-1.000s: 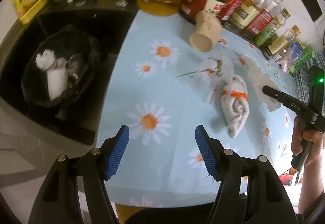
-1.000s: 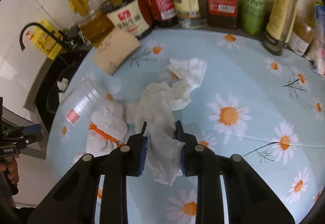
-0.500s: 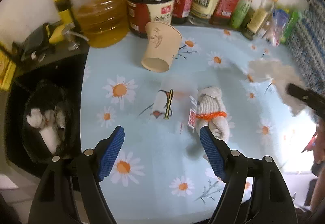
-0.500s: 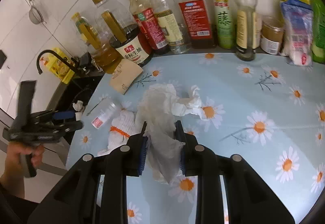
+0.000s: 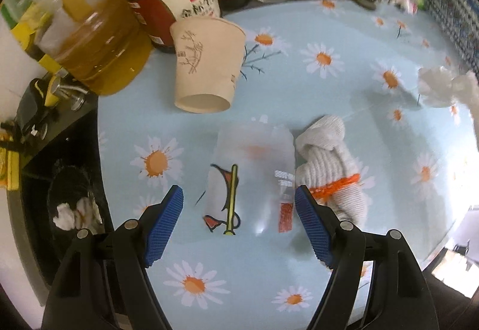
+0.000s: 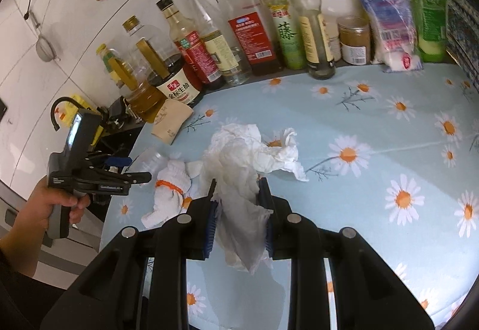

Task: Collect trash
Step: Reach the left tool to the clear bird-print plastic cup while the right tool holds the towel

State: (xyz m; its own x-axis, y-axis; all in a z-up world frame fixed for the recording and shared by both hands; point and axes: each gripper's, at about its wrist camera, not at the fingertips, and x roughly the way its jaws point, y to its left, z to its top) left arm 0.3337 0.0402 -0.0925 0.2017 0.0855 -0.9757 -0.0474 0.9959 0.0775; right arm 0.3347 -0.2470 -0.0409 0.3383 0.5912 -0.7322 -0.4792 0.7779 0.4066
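Clear plastic bottle [image 5: 254, 174] lies flat on tabletop [image 5: 329, 90], long axis running straight ahead between the wide-open jaws of left gripper [image 5: 239, 222], nearer; right gripper [image 6: 238, 204] clamps crumpled tissue [image 6: 245, 168].

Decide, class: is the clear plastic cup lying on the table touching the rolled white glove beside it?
Touching. In the left wrist view the clear plastic cup lies on its side and its right edge meets the rolled white glove, with no tablecloth showing between them.

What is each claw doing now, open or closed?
Left claw: open, holding nothing, above the clear plastic bottle.
Right claw: closed on the crumpled tissue.
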